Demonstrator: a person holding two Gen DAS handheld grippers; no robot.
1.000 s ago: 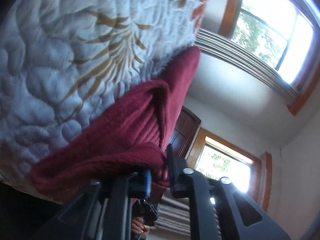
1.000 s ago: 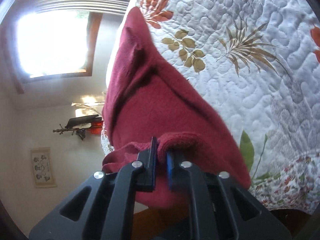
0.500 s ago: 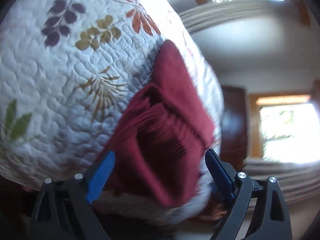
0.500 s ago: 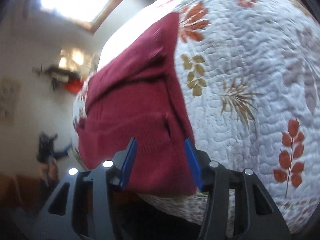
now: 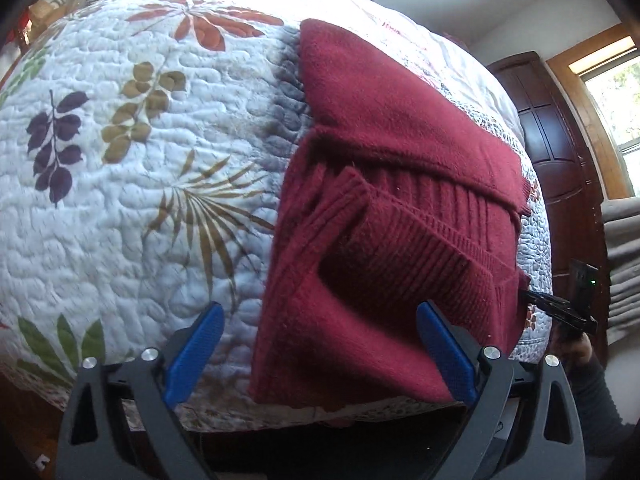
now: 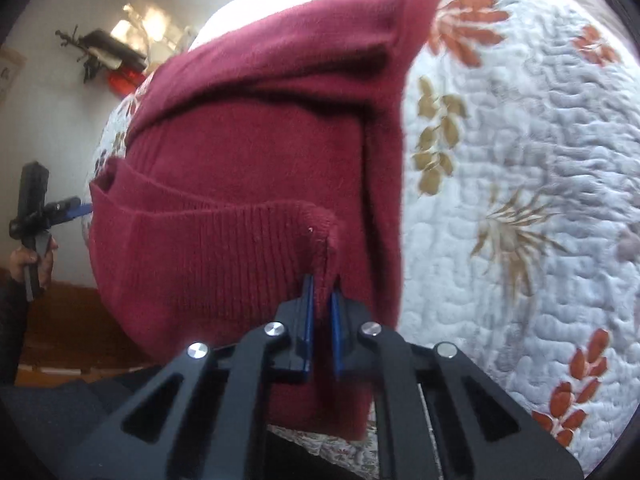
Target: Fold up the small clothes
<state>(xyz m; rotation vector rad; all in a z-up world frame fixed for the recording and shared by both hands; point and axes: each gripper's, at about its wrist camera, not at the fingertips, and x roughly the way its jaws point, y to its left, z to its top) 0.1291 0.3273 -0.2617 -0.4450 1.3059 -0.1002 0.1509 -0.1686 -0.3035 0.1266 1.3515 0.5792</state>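
A dark red knitted sweater (image 5: pixel 400 140) lies folded on a white quilt (image 5: pixel 120 200) printed with leaves. Its ribbed hem faces me near the bed's edge. My left gripper (image 5: pixel 320 344) is open, its blue pads (image 5: pixel 196 352) spread on either side of the sweater's near left corner and holding nothing. My right gripper (image 6: pixel 322 304) is shut on a raised fold of the ribbed hem at the sweater (image 6: pixel 248 140) front right corner. In the right wrist view the left gripper (image 6: pixel 80 210) shows at the far left, held by a hand.
The quilt (image 6: pixel 520 160) spreads wide to the right of the sweater. A dark wooden door (image 5: pixel 560 140) and a window (image 5: pixel 616 80) stand beyond the bed. A wall shelf (image 6: pixel 108 56) with objects hangs at the far left, above a wooden floor (image 6: pixel 60 340).
One second ago both grippers held the sweater up. Half a second ago both had opened and it lay on the quilt. Now the right gripper has shut on the ribbed hem; the left stays open.
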